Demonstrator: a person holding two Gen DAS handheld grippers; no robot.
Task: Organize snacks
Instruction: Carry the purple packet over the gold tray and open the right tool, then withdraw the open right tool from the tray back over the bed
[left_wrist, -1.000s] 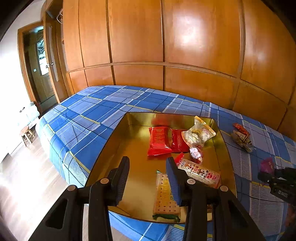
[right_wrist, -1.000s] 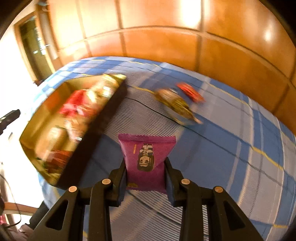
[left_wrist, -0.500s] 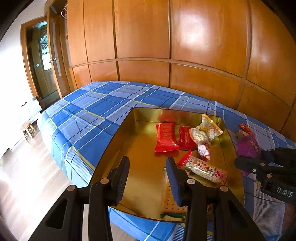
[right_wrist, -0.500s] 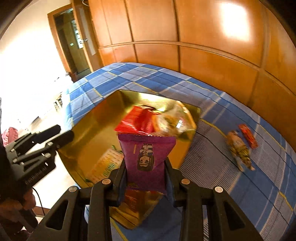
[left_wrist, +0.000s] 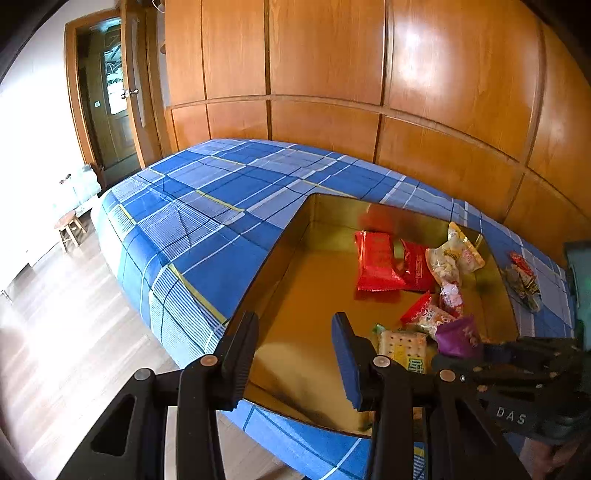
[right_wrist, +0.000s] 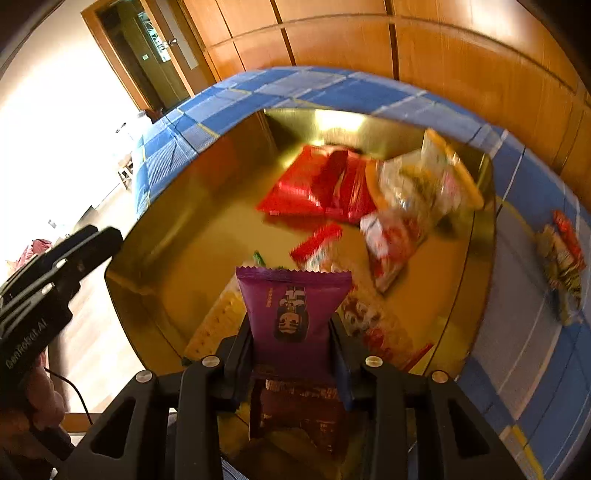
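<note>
Glossy gold metal tray (left_wrist: 280, 254), checked cloth bedcover (left_wrist: 207, 206), shiny varnished wood wall panels (left_wrist: 332, 55).

surface: bed (left_wrist: 207, 206), blue plaid sheet | on it: gold tray (left_wrist: 280, 258); two snack packets (left_wrist: 522, 275) beside tray

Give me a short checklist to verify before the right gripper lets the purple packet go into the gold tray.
1. Purple packet between the right gripper fingers: ok, though the jaws are opening.
2. Packet over the gold tray, not the blue bedspread: ok.
3. Drop spot free: not ok, cracker pack and other snacks lie under it.
4. Left gripper out of the way: ok, at the tray's near edge, holding nothing.
5. Snacks left outside: not ok, some lie on the bedspread.
</note>
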